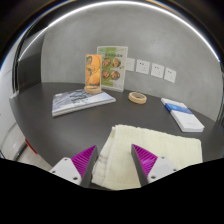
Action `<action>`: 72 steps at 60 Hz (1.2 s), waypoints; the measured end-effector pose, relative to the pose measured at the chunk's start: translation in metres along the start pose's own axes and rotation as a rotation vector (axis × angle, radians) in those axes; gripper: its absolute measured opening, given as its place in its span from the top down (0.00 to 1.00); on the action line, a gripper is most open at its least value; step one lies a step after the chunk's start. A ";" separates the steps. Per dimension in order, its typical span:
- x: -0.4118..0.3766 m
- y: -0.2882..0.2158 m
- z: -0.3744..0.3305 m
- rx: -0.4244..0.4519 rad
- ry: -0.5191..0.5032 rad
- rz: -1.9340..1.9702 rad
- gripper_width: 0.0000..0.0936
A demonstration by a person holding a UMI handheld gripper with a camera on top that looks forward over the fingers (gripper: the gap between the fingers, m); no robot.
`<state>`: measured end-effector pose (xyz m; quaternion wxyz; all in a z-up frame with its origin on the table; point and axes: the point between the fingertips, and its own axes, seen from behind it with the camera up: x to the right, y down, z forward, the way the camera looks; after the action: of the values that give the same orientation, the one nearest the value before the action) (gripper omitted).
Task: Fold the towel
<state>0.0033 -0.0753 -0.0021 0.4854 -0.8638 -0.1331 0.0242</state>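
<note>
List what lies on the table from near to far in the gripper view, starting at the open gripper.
gripper → towel → tape roll → upright picture card

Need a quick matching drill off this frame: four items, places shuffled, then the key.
Things:
1. towel
2. tape roll
3. upright card
4. magazine

Places:
A. lying flat, in front of the upright card, nearer the gripper
B. at the back, standing by the wall
C. beyond the towel, beside the upright card
D. just ahead of the gripper, partly between its open fingers

Pairs: 1-D, 2-C, 3-B, 4-A
</note>
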 end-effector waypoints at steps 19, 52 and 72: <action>0.033 -0.009 0.021 0.080 0.112 0.022 0.98; 0.281 0.020 -0.057 0.044 0.341 0.348 0.96; 0.299 0.031 -0.092 0.021 0.434 0.295 0.11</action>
<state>0.3135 -0.0916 0.0461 0.5026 -0.8538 0.1020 -0.0897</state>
